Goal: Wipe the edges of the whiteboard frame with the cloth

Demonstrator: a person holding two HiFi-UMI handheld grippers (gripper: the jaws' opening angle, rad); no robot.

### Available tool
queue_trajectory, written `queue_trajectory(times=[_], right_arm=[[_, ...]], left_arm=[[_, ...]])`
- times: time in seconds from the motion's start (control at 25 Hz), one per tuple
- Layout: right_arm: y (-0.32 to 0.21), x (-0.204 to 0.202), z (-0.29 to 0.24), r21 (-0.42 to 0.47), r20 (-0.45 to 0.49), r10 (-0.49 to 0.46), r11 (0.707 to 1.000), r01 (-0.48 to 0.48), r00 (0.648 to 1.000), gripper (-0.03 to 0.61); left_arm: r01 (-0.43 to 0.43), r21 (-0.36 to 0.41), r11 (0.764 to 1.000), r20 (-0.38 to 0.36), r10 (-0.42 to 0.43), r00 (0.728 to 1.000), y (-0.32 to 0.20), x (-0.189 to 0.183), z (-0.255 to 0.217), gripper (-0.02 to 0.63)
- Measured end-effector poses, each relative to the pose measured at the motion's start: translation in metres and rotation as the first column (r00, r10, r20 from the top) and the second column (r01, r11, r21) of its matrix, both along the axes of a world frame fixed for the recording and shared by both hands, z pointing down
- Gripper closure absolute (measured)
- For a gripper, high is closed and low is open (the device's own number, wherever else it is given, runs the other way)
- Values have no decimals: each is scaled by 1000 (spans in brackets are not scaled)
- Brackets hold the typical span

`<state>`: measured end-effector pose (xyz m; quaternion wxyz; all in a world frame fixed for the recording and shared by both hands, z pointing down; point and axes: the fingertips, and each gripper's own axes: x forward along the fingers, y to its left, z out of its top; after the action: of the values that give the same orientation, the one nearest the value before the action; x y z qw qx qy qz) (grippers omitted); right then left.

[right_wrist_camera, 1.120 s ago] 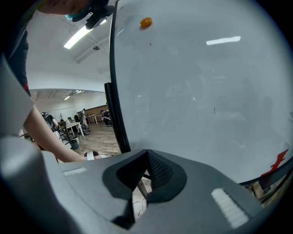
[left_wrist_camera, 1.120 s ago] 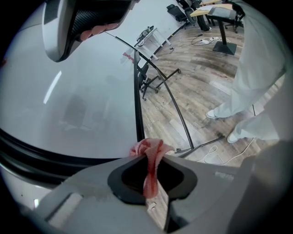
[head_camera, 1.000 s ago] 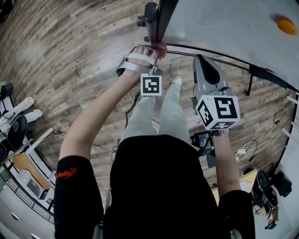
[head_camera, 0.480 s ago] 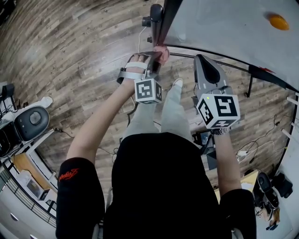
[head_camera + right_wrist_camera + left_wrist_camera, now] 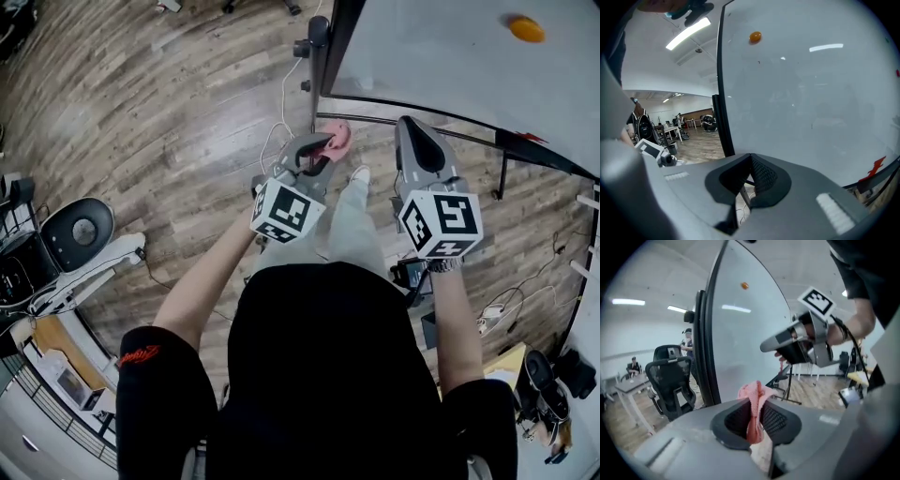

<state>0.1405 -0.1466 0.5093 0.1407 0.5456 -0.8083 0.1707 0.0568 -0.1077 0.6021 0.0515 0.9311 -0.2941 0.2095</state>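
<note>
Wood-plank floor runs under the whole scene in the head view. At far left stands an office chair, well apart from the work.

Left gripper: jaws clamped on a pink cloth. The left gripper view confirms this: the cloth is pinched between the two black pads and bunches out above them. Its marker cube faces the head camera.

Position of the cloth: just below the lower left corner of the whiteboard frame, near the board's stand. In the left gripper view the dark frame edge rises to the left of the cloth, with a gap showing between them. Contact with the frame cannot be confirmed from any view.

Whiteboard: grey-white surface, with one small orange spot near its upper part. That spot also shows in the right gripper view.

Right gripper: held beside the left one, below the board's lower frame edge. In its own view the jaws are pressed together with nothing between them, pointing at the board face just right of the frame's vertical edge. Its marker cube sits at the person's wrist.
</note>
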Motion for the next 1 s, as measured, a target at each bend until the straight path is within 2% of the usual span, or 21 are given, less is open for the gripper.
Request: queue_trajectory(times=[0.12, 0.36, 0.48, 0.76, 1.0], right_arm=[[8, 0, -2, 0, 11, 21, 1000, -21, 1000, 577], [28, -8, -7, 17, 31, 41, 999, -41, 999, 577], [36, -17, -12, 31, 42, 46, 998, -47, 998, 577], [46, -43, -38, 115, 44, 47, 992, -52, 998, 577], [45, -54, -74, 217, 27, 54, 974, -59, 998, 577]], left_arm=[[21, -10, 1000, -99, -22, 995, 6, -4, -27, 568], [116, 61, 991, -214, -101, 972, 11, -28, -82, 568], [188, 66, 980, -276, -163, 947, 13, -42, -109, 568], [282, 90, 955, -368, -232, 900, 10, -71, -156, 568], [300, 138, 944, -406, -223, 886, 7, -81, -190, 568]])
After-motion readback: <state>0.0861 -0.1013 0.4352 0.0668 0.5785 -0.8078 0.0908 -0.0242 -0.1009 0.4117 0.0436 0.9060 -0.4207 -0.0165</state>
